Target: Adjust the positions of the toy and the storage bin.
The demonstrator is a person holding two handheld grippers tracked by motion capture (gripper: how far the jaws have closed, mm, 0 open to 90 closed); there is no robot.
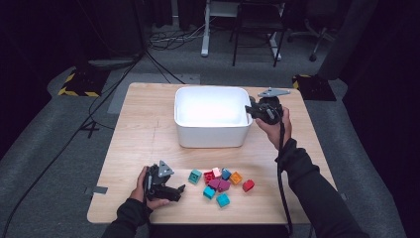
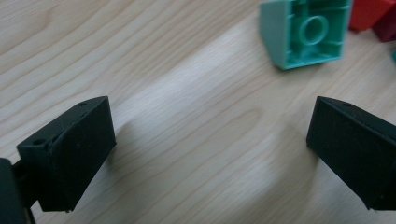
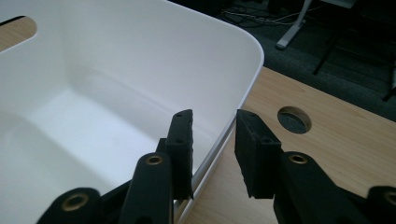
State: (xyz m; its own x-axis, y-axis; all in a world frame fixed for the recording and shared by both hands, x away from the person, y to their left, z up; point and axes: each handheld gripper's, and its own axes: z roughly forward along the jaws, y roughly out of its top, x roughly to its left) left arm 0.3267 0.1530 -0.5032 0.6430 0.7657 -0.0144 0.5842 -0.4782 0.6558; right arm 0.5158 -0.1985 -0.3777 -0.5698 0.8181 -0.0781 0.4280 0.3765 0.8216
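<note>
Big picture first: the wooden table (image 1: 143,129) ran out ahead of me, and the white bin (image 1: 210,134) sat at its far middle, long side facing me, nothing in it that I could see. My right claw (image 1: 250,111) was up at the bin's right end wall, and in the right gripper view it straddled that wall (image 3: 219,135), with one jaw inside the tub and the other outside over the wood. The jaws were drawn in on the rim, and I read that as a pinch on the wall, a steadying hold. Down at the near edge my left claw (image 1: 179,191) was low over bare wood, jaws spread wide with nothing between them. Here was what the next move turned on: the cluster of bricks (image 1: 218,183) lay just to the right of that left claw, between it and my right forearm, so the left was plainly the nearer hand. Closest of the lot was the teal brick (image 2: 306,32), tipped so its hollow underside faced the left gripper view, ahead and off toward the right jaw. By my judgement, a short slide that way would bring it between the jaws.
</note>
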